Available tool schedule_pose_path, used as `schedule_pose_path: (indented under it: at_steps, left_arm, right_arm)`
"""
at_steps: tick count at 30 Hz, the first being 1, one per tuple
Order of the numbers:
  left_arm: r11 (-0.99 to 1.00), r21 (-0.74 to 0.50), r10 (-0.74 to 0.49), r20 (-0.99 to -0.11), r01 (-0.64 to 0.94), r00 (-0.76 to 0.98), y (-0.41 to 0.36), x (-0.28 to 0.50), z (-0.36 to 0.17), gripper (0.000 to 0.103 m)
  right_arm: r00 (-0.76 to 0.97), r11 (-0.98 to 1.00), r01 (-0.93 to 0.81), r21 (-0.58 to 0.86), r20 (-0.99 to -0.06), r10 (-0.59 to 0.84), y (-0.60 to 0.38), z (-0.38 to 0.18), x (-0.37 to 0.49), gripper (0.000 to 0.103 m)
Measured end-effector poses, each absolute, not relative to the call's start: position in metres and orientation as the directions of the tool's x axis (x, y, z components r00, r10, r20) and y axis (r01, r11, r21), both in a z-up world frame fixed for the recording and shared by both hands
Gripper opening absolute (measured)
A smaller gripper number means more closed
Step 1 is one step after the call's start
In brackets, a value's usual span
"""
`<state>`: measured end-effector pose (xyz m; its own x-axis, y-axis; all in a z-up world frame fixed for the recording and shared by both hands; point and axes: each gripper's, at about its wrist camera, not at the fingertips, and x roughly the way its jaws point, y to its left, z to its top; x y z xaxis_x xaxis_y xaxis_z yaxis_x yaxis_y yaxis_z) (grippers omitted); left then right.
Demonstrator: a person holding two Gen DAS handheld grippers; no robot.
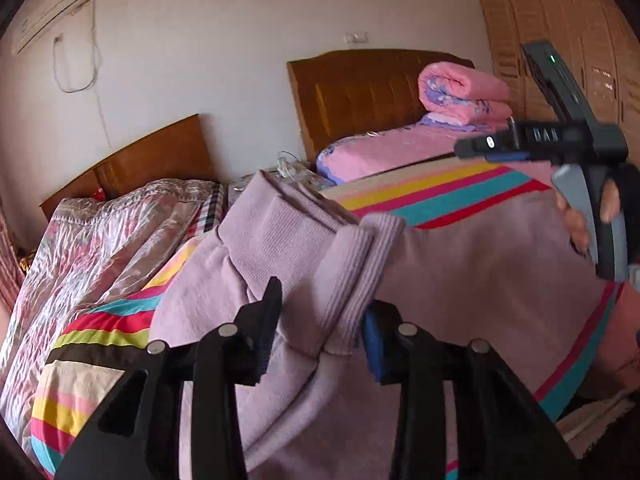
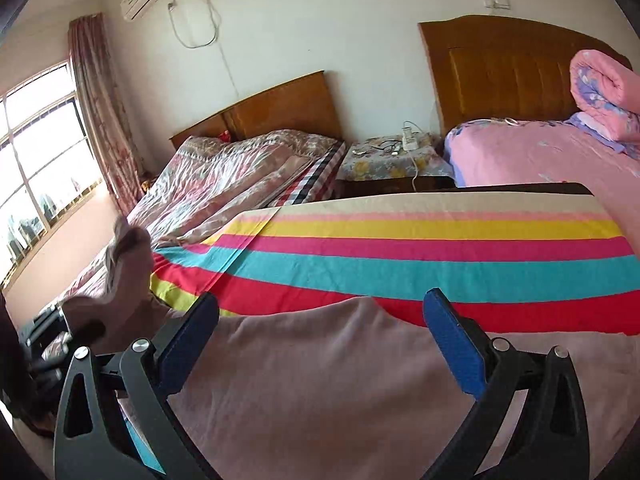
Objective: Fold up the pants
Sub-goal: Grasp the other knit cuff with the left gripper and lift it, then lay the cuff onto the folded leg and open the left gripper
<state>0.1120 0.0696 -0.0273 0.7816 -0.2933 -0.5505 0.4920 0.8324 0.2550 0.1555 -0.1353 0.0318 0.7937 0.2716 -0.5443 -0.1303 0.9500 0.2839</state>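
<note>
Mauve pants (image 1: 480,272) lie spread on a striped sheet (image 1: 440,196) over a table. My left gripper (image 1: 320,320) is shut on the ribbed cuffs (image 1: 360,280) of the pant legs and holds them lifted above the rest of the pants. My right gripper (image 2: 320,320) is open and empty, just above the flat mauve pants (image 2: 340,380). It also shows in the left wrist view (image 1: 492,146) at the right, held by a hand. The lifted cuffs (image 2: 124,256) show blurred at the left of the right wrist view.
The striped sheet (image 2: 440,248) extends beyond the pants. Two beds stand behind: one with a shiny floral quilt (image 2: 224,176), one pink with a rolled blanket (image 2: 604,92). A nightstand (image 2: 392,160) sits between them. A window (image 2: 36,160) is at the left.
</note>
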Motion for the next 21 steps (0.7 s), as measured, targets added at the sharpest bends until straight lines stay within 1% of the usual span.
schedule_pose_path:
  at_steps: [1, 2, 3, 5, 6, 7, 8, 10, 11, 12, 13, 14, 16, 18, 21]
  left_arm:
    - [0.769, 0.315, -0.292, -0.602, 0.557, 0.743, 0.048, 0.103, -0.056, 0.055]
    - [0.710, 0.348, -0.294, -0.643, 0.612, 0.707, 0.035, 0.092, -0.079, 0.055]
    - [0.673, 0.351, -0.310, -0.666, 0.651, 0.679, 0.030, 0.083, -0.092, 0.055]
    - [0.680, 0.294, -0.354, -0.671, 0.672, 0.652, 0.042, 0.073, -0.094, 0.055]
    - [0.712, 0.258, -0.366, -0.657, 0.653, 0.659, 0.054, 0.073, -0.088, 0.055]
    - [0.757, 0.220, -0.367, -0.636, 0.615, 0.679, 0.072, 0.076, -0.078, 0.059]
    - [0.809, 0.173, -0.360, -0.609, 0.562, 0.707, 0.091, 0.079, -0.067, 0.067]
    - [0.905, 0.054, -0.323, -0.561, 0.422, 0.763, 0.137, 0.087, -0.051, 0.076]
    - [0.939, 0.001, -0.286, -0.552, 0.343, 0.784, 0.157, 0.094, -0.047, 0.077]
    - [0.963, -0.033, -0.239, -0.555, 0.266, 0.797, 0.176, 0.099, -0.048, 0.077]
    - [0.982, -0.046, -0.179, -0.567, 0.186, 0.804, 0.191, 0.105, -0.051, 0.077]
    - [0.990, -0.055, -0.138, -0.580, 0.130, 0.803, 0.204, 0.108, -0.057, 0.077]
    - [0.993, -0.082, -0.113, -0.601, 0.080, 0.792, 0.222, 0.109, -0.068, 0.077]
    - [0.996, -0.076, -0.079, -0.617, 0.041, 0.783, 0.230, 0.107, -0.078, 0.077]
    - [0.995, -0.097, -0.089, -0.635, 0.035, 0.768, 0.234, 0.104, -0.089, 0.078]
  right_arm:
    - [0.801, 0.950, -0.096, 0.296, -0.543, 0.251, -0.151, 0.034, 0.152, 0.099]
    - [0.804, 0.952, -0.068, 0.299, -0.548, 0.230, -0.164, 0.033, 0.148, 0.099]
    - [0.802, 0.953, -0.049, 0.299, -0.558, 0.216, -0.172, 0.032, 0.144, 0.099]
    - [0.777, 0.950, -0.057, 0.307, -0.584, 0.235, -0.179, 0.021, 0.137, 0.099]
    - [0.760, 0.948, -0.077, 0.310, -0.596, 0.257, -0.175, 0.015, 0.134, 0.099]
    - [0.745, 0.944, -0.098, 0.315, -0.606, 0.279, -0.169, 0.008, 0.130, 0.098]
    - [0.723, 0.936, -0.130, 0.328, -0.614, 0.316, -0.159, -0.001, 0.127, 0.097]
    - [0.650, 0.898, -0.226, 0.378, -0.627, 0.428, -0.130, -0.020, 0.121, 0.080]
    - [0.605, 0.872, -0.272, 0.407, -0.633, 0.484, -0.113, -0.029, 0.117, 0.077]
    - [0.552, 0.842, -0.315, 0.438, -0.638, 0.538, -0.094, -0.039, 0.112, 0.073]
    - [0.496, 0.813, -0.355, 0.461, -0.645, 0.582, -0.077, -0.048, 0.108, 0.066]
    - [0.453, 0.796, -0.382, 0.470, -0.655, 0.605, -0.061, -0.056, 0.104, 0.064]
    - [0.391, 0.779, -0.402, 0.481, -0.679, 0.622, -0.041, -0.067, 0.099, 0.056]
    - [0.367, 0.769, -0.409, 0.492, -0.683, 0.632, -0.031, -0.069, 0.096, 0.051]
    - [0.347, 0.745, -0.429, 0.511, -0.668, 0.658, -0.019, -0.065, 0.093, 0.050]
